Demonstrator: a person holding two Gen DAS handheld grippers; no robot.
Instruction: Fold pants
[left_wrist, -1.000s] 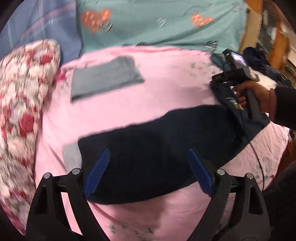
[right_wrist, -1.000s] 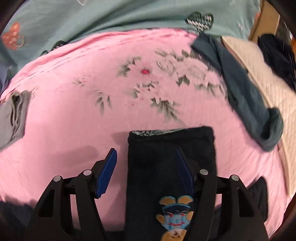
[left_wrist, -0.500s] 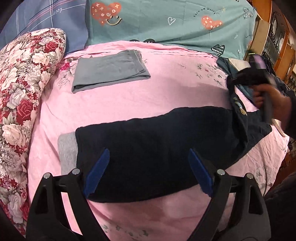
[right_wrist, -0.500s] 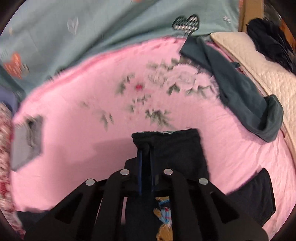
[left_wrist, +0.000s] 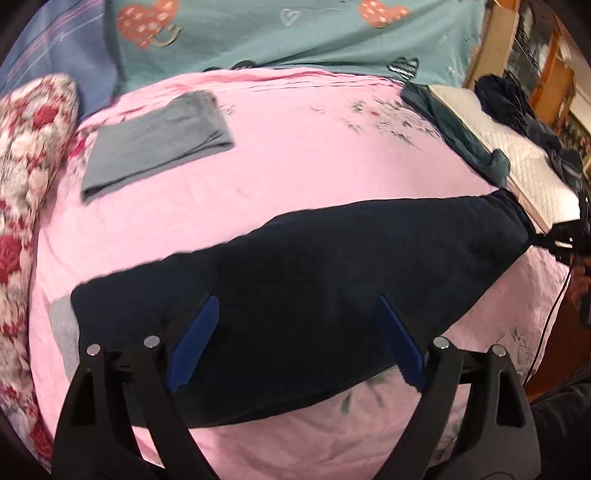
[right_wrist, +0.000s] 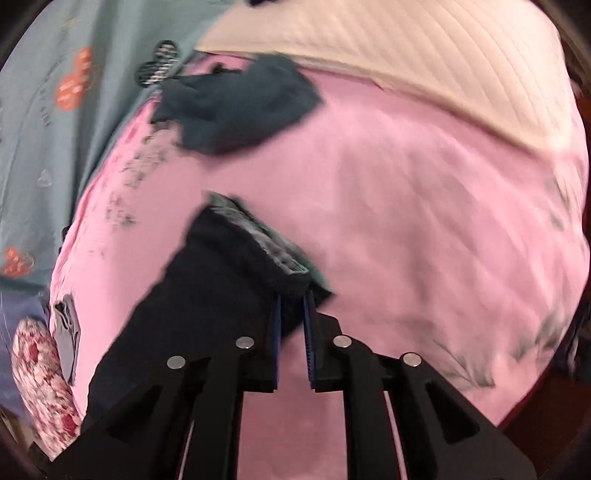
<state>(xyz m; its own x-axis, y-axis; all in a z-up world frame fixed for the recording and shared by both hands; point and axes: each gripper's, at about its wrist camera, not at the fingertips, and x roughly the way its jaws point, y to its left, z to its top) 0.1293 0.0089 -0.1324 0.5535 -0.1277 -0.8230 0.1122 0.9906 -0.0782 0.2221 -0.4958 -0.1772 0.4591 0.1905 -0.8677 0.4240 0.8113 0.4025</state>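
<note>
my right gripper (right_wrist: 292, 306) has just clamped onto the waistband of the dark pants (left_wrist: 295, 280) and dragged it taut — my left gripper (left_wrist: 295, 343) hangs wide open over their middle, ready for the fold.

The right claw (left_wrist: 565, 243) is cut off at the frame edge; the teal garment (right_wrist: 236, 107) is motion-blurred.

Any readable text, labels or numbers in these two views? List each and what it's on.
None readable.
Teal sheet: heart prints and what may be small lettering, too blurred to read.
Dark pants: no print or label showing.
Folded grey pants: no label showing.
Pink bedspread: flower pattern only.
</note>
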